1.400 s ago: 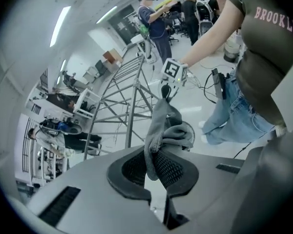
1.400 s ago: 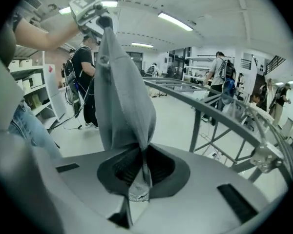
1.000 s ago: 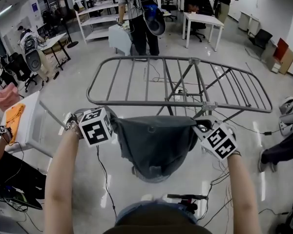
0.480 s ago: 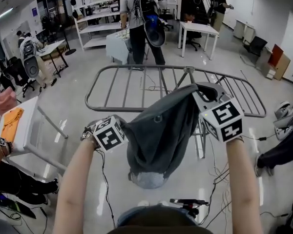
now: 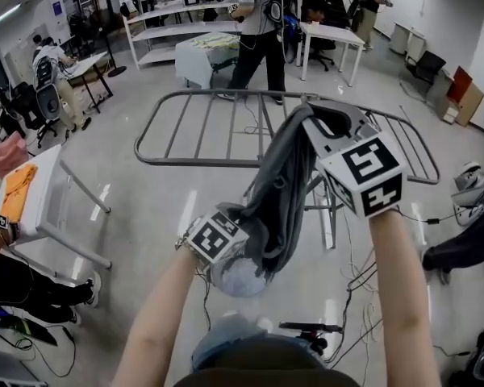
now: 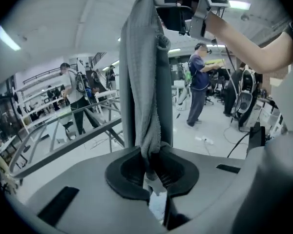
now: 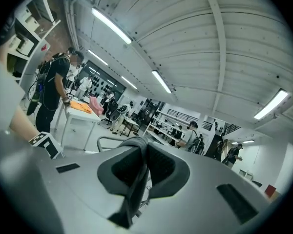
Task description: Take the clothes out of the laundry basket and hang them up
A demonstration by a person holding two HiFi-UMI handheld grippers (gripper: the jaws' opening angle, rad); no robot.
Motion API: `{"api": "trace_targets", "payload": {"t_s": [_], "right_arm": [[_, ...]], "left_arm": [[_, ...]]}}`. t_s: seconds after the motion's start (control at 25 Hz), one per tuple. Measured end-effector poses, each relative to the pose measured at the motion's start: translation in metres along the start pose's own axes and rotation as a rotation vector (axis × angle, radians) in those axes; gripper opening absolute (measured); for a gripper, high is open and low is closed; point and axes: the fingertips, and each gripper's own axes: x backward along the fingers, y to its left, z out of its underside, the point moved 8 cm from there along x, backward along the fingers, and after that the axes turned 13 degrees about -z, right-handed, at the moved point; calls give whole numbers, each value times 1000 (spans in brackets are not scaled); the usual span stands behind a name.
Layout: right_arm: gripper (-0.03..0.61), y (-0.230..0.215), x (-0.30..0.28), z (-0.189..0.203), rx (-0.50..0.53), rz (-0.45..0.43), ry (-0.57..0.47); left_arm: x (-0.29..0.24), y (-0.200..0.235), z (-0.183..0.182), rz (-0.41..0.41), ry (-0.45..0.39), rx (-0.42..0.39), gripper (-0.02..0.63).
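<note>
A dark grey garment stretches as a steep twisted band between my two grippers. My right gripper is raised high over the grey metal drying rack and is shut on the garment's upper end. My left gripper is low and near my body, shut on the lower end. In the left gripper view the cloth rises straight from the closed jaws of the left gripper up to the right gripper. In the right gripper view a dark fold is pinched in the right gripper. A round pale laundry basket sits on the floor below.
A white table with an orange cloth stands at the left. A person walks behind the rack, near white tables and shelves. Cables trail over the floor on the right. Someone's leg reaches in at the right edge.
The right gripper has risen high with its end of the garment. The left gripper has moved right and down. The garment went from spread wide to a steep hanging band.
</note>
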Motion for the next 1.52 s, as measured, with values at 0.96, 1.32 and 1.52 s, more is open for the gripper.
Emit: {"api": "trace_targets", "payload": {"t_s": [0.96, 1.32, 1.52], "right_arm": [[23, -52, 21, 11, -7, 213, 63], [23, -85, 45, -6, 72, 310, 59], [23, -106, 45, -37, 189, 328, 82]], "left_arm": [[38, 98, -19, -142, -82, -1, 18], [128, 198, -133, -535, -137, -146, 15], [169, 235, -201, -749, -166, -216, 15]]}}
